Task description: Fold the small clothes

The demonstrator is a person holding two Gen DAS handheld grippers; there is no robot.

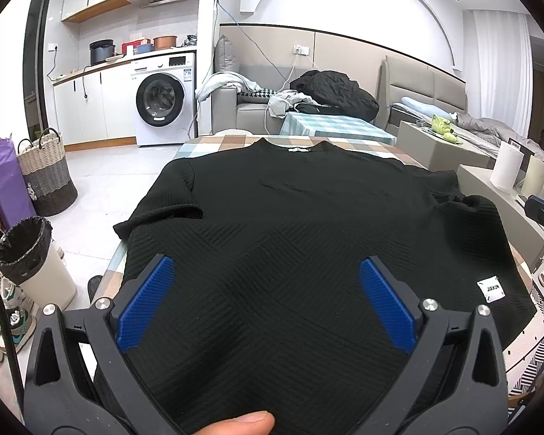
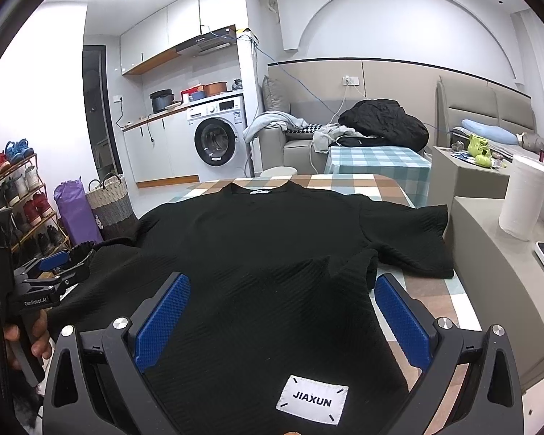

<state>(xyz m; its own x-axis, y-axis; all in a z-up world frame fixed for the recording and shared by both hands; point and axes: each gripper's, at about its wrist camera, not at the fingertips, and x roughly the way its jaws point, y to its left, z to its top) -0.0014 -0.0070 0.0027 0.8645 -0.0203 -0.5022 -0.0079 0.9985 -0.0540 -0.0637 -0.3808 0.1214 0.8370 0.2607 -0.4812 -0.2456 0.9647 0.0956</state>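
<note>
Lying flat across the checked worktop (image 2: pixel 348 183): black shirt (image 1: pixel 290 217), collar away at 12 o'clock, hem nearest, long axis running straight ahead of both tools. Hovering spread wide and gripping nothing over the hem: left tool (image 1: pixel 266 299) toward the 7 o'clock corner, right tool (image 2: pixel 283 317) just above the white label (image 2: pixel 312 398) toward 5 o'clock. Looking like hem corners next, each tool nearest its own. Sleeves spilling out at 9 and 3 o'clock; right sleeve (image 2: pixel 413 243) close to the grey ledge (image 2: pixel 489 272), so tight there, open floor off the left edge.
</note>
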